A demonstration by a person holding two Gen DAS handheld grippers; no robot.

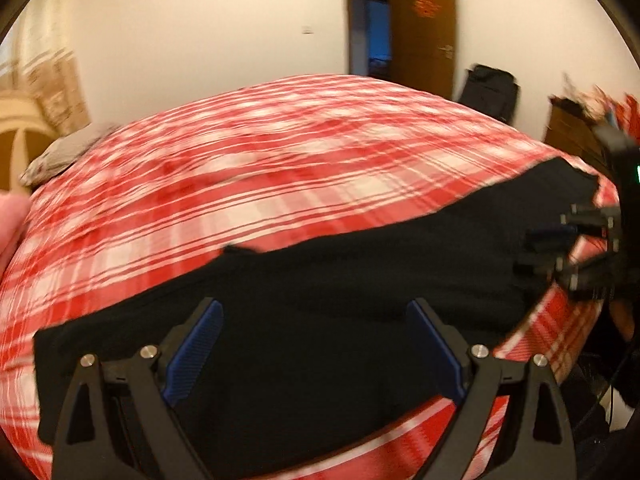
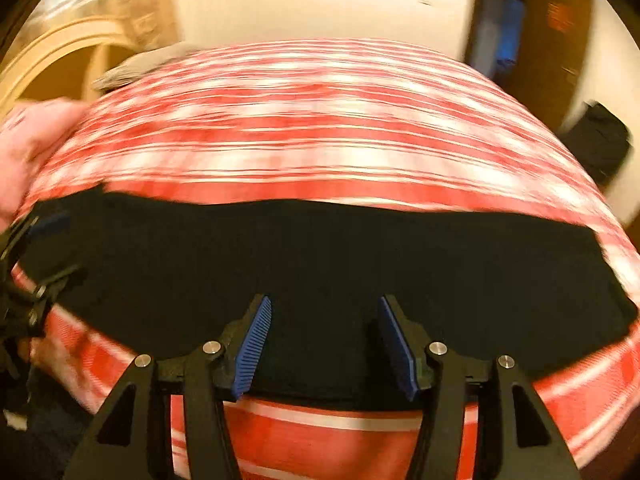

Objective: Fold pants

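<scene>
Red-and-white plaid bedding (image 1: pixel 240 184) supports black pants (image 2: pixel 320 264), spread flat in a long band ahead of both tools. Left gripper (image 1: pixel 316 344) and right gripper (image 2: pixel 324 340) stand apart, empty.

Bedroom in a home. Big bed (image 1: pixel 240 184) w/ red-and-white plaid cover fills most of both views; grey pillow-like thing (image 1: pixel 60 156) at its far left edge. Plain cream wall (image 1: pixel 208 28) behind, small switch plate (image 1: pixel 307 30) on it. Dark wood door (image 1: pixel 424 28) stands open, red ornament on it, blue-lit room beyond. Black bag (image 1: pixel 490 90) by the wall near door. Curved pale wood furniture (image 2: pixel 52 56) at left, prob. headboard. Warm indoor light.
</scene>
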